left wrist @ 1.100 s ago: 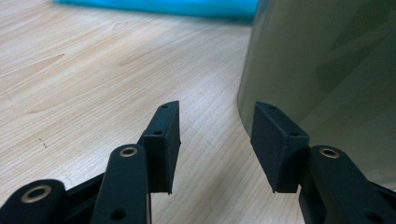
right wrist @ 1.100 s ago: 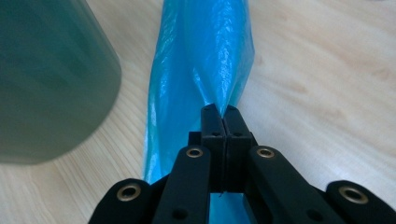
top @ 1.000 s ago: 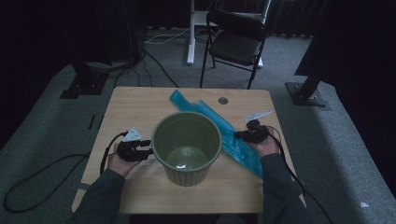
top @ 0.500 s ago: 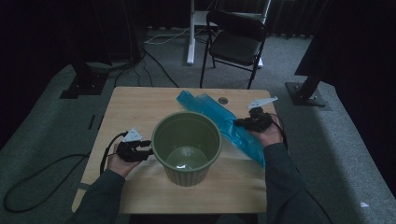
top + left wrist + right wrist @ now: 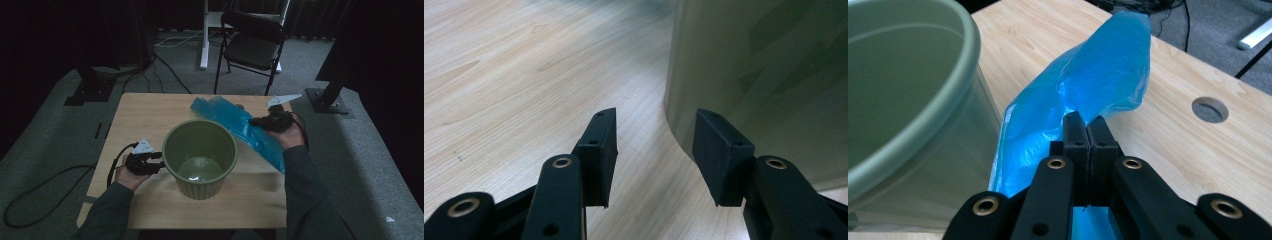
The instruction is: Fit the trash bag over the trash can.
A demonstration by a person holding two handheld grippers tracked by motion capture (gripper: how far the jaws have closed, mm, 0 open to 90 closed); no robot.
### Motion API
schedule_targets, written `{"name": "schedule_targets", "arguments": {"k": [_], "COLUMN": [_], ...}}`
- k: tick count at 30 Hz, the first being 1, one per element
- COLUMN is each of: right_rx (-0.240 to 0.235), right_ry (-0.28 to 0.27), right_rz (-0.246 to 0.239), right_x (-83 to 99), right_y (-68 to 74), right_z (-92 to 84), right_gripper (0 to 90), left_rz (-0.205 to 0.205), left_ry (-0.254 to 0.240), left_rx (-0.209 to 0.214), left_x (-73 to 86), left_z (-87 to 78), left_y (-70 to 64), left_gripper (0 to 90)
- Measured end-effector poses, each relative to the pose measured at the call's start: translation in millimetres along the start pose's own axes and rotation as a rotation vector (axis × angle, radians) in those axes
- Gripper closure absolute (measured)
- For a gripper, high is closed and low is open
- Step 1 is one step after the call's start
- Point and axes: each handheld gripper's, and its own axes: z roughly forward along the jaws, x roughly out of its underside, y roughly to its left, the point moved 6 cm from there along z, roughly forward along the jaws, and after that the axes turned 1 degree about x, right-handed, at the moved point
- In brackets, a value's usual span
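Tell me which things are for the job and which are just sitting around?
For the job:
- blue plastic bag, pinched in the right gripper
- green bin
- left gripper, jaws open beside the bin

Just sitting around:
- black chair
- white stand
- floor cables

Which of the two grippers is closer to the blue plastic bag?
The right. The right gripper is shut on the blue bag, lifting it. The left gripper sits open on the bucket's far side, apart from the bag.
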Motion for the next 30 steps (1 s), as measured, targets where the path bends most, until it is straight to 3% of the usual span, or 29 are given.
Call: {"name": "schedule_targets", "arguments": {"k": [11,22,30], "right_rx": [-0.028,-0.058,-0.09], "right_ry": [-0.048,-0.078,-0.09], "right_rz": [-0.003,0.004,-0.022], "right_x": [-21.5,-35.7,-53.5], "right_y": [5.8,12.2,27.6], "right_z": [-14.0,-27.2,-26.5], "right_gripper": [89.7,89.6,89.6], "left_rz": [0.046,0.051,0.062], "left_ry": [0.032,0.032,0.033], "left_rx": [0.017,0.026,0.03], "left_x": [0.2,-2.5,-5.8], "left_z": [6.6,11.1,16.0], "left_y": [-10.3,-13.2,-17.9], "left_gripper": [53.0,53.0,53.0]}}
